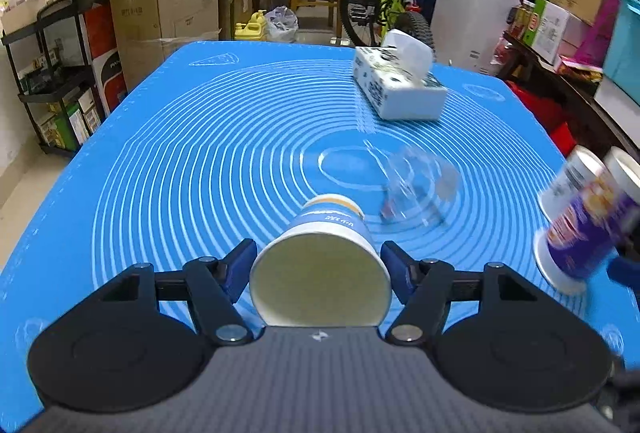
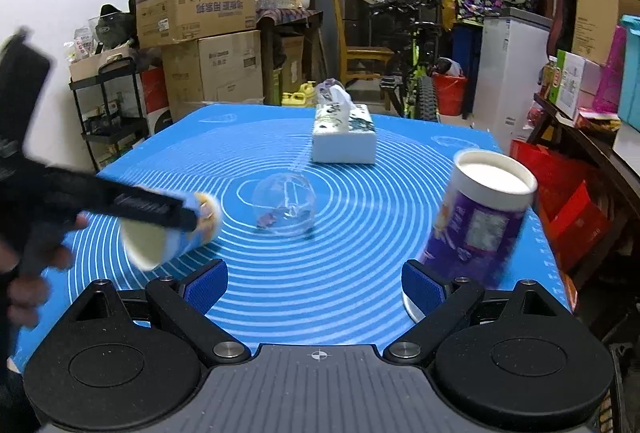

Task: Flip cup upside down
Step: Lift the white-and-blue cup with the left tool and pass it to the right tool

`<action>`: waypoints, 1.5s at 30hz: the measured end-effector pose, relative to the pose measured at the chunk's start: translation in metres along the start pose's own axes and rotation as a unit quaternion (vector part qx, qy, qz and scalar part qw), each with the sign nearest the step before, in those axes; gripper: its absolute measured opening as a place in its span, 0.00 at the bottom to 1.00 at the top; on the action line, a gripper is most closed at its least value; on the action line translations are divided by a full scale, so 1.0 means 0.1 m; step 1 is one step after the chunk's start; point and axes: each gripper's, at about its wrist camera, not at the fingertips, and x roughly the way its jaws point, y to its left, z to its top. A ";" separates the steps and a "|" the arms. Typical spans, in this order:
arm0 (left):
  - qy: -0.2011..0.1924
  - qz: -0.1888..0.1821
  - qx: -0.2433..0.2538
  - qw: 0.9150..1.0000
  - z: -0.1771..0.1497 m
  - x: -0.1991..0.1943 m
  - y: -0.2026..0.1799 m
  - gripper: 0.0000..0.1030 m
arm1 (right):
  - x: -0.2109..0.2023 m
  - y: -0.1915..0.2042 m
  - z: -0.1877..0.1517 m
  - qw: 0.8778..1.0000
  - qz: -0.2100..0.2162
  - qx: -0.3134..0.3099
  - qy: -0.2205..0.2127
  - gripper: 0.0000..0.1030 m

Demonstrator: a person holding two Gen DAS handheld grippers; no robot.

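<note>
left gripper (image 1: 320,265) closed on something; right gripper (image 2: 316,285) spread wide, level.

Cups and box lying on the mat (image 2: 360,273)

Clear cup (image 2: 286,207) is sitting mid-mat, tissue box (image 2: 344,135) behind it, paper cup (image 2: 172,233) left, canister (image 2: 476,221) right.

My left gripper (image 1: 319,260) has black linkages and blue pads. Silver pivot screws (matching) mark my right gripper (image 2: 315,283).

Cluttered home storeroom, stacked cardboard boxes (image 2: 208,29), bicycle (image 2: 416,73), wooden chair (image 2: 360,49), white freezer (image 2: 508,73)
</note>
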 end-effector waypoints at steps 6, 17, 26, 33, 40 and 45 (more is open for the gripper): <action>-0.008 0.000 0.020 1.000 -0.30 -0.13 -0.22 0.67 | -0.13 -0.12 -0.19 1.000 -0.010 0.016 0.017 0.91; 0.014 -0.002 0.023 1.000 -0.55 -0.13 -0.32 0.69 | -0.26 -0.20 -0.26 0.999 -0.017 0.021 0.021 0.91; 0.025 0.002 0.024 0.999 -0.61 -0.14 -0.29 0.83 | -0.31 -0.15 -0.28 1.000 -0.012 0.016 0.024 0.91; 0.026 0.001 0.033 0.999 -0.61 -0.14 -0.31 0.84 | -0.32 -0.14 -0.27 1.000 -0.013 0.017 0.023 0.91; 0.022 0.001 0.037 0.999 -0.60 -0.16 -0.33 0.86 | -0.31 -0.14 -0.27 1.000 -0.013 0.016 0.022 0.91; 0.015 0.003 0.029 0.999 -0.58 -0.22 -0.30 0.90 | -0.32 -0.14 -0.26 1.000 -0.010 0.019 0.023 0.92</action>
